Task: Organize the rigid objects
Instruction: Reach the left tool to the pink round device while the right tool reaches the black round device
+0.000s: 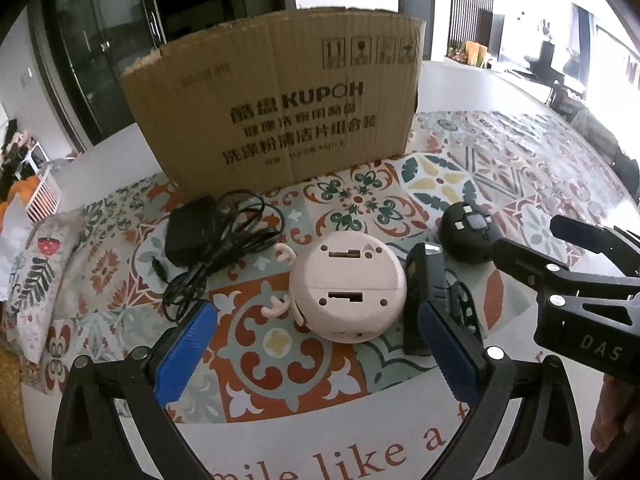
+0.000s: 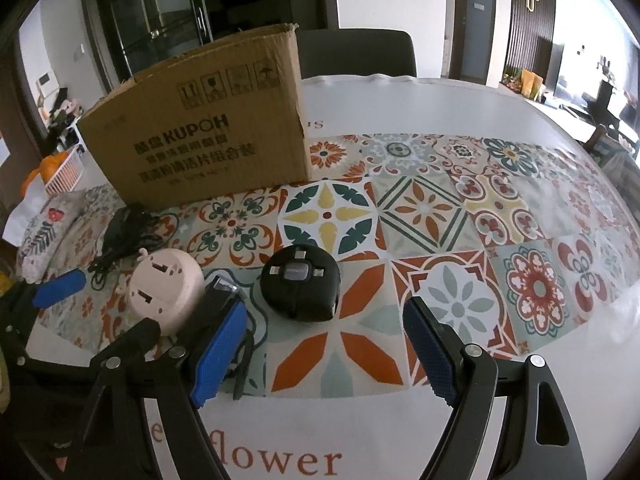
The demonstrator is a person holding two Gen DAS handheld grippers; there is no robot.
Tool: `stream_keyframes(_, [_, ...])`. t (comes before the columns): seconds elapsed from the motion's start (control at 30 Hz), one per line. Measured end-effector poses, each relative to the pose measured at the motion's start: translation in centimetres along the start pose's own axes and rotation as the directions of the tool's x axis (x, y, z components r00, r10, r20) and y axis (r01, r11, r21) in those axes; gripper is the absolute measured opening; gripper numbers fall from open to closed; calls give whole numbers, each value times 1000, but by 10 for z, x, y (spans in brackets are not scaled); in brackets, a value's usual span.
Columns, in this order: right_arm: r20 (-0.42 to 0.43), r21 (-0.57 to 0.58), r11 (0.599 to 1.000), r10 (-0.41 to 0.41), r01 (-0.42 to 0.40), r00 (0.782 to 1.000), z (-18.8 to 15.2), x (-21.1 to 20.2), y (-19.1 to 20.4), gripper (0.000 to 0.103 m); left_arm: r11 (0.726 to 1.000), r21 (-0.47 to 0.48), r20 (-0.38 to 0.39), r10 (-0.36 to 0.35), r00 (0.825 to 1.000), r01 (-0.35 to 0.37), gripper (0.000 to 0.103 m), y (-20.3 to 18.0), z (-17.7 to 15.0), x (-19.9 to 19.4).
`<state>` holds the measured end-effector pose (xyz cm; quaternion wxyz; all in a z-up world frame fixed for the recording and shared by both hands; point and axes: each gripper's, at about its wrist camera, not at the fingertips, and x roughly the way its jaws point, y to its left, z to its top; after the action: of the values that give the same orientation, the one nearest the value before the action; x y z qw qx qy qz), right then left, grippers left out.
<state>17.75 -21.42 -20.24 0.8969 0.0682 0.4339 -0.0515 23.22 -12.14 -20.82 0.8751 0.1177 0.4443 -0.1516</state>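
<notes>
Claws are both hanging released: I am holding my left claw [image 1: 316,344] around the round pink plastic gadget [image 1: 347,286] on the tiled-pattern counter [image 2: 440,216], my right claw [image 2: 320,348] nearing the black round gadget [image 2: 300,280], the brown cardboard box [image 1: 276,108] waiting behind as their likely destination.

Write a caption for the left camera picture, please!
Open left gripper above a pink round gadget, cardboard box behind.
</notes>
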Motion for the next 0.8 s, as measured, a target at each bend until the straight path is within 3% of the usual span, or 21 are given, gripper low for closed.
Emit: stream_keyframes(0.8, [-39, -33, 999, 22, -23, 999, 9, 34, 2, 81, 999, 0, -42, -33, 999, 33, 102, 1, 8, 33])
